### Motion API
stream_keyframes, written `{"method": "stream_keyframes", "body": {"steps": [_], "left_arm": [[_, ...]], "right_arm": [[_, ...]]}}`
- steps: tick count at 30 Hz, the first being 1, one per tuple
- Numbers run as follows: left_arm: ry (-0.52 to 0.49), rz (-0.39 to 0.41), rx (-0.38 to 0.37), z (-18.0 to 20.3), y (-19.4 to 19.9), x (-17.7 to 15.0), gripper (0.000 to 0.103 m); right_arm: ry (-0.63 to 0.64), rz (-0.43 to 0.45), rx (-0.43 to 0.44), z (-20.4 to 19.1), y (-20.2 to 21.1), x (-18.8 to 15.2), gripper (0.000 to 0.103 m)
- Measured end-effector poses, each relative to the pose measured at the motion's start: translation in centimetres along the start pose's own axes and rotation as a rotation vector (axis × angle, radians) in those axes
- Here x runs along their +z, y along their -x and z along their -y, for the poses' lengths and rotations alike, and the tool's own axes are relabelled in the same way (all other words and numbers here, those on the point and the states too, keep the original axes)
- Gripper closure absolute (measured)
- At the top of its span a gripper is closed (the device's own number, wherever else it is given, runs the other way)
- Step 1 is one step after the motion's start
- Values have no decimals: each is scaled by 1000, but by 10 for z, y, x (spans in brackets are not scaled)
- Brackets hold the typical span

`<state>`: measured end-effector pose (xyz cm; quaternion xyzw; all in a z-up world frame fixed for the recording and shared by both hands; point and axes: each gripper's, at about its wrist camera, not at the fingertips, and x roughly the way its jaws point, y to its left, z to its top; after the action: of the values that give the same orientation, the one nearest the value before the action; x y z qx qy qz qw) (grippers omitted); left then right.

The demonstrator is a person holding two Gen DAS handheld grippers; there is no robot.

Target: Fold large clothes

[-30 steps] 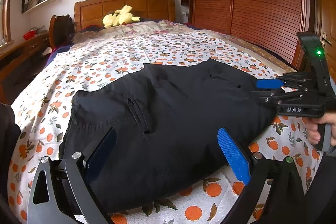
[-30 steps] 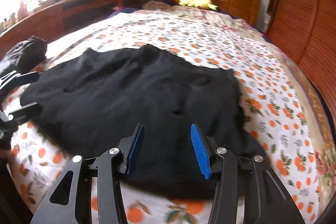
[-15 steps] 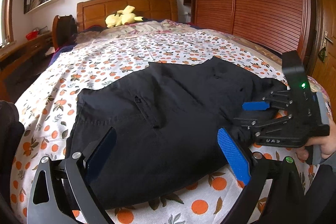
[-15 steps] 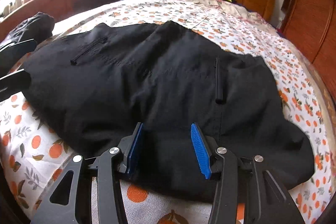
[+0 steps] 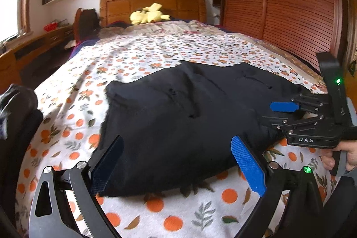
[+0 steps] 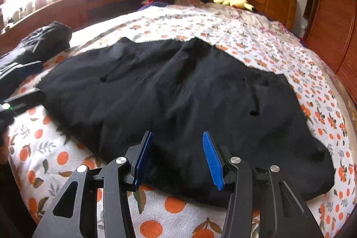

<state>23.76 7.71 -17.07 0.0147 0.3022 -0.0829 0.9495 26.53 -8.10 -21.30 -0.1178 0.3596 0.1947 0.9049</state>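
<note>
- Black garment (image 5: 183, 117) lies spread flat on the bed (image 5: 156, 55), straight ahead of both claws.
- Left claw (image 5: 178, 162) spread wide, garment's near edge between its pads, nothing pinched.
- Right claw (image 6: 178, 155) half spread over the garment's near hem, pads not pinching cloth.
- Yellow plush toy (image 5: 149, 15) far ahead by the headboard.

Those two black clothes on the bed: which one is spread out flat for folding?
The large black garment beside both grippers lies spread flat. The other, a dark bundle at the bed's window-side edge, is crumpled in a heap.
</note>
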Motion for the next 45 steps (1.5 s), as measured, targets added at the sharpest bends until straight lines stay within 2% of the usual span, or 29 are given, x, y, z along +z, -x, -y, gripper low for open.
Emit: {"method": "stream_keyframes", "body": {"steps": [10,14,18,24,31,40,43,44,45], "left_arm": [[108,-15,127,-41,13,-2,5],[142,-71,161,-56,5,-13,18],[177,-121,166,-66,-2,-24,29],[198,-156,154,-68,-11,-31,37],[208,-180,163,-67,-16,-32,39],[239,-204,119,-66,-21,-36,54],[237,-209,117,-64,-22,-35,71],[235,-197,118,-63,-19,-33,88],[234,-182,113,-62,-15,-30,92]], "right_arm": [[-8,-8,10,-1,-10,-2,58],[-7,-7,19,1,-9,-1,58],[2,-6,22,3,-6,-1,58],[2,-4,31,4,-4,-2,58],[-4,42,71,3,8,0,58],[11,-18,80,3,-4,-2,58],[13,-18,82,3,-4,-2,58],[14,-18,83,3,-4,-2,58],[13,-18,85,4,-3,-3,58]]}}
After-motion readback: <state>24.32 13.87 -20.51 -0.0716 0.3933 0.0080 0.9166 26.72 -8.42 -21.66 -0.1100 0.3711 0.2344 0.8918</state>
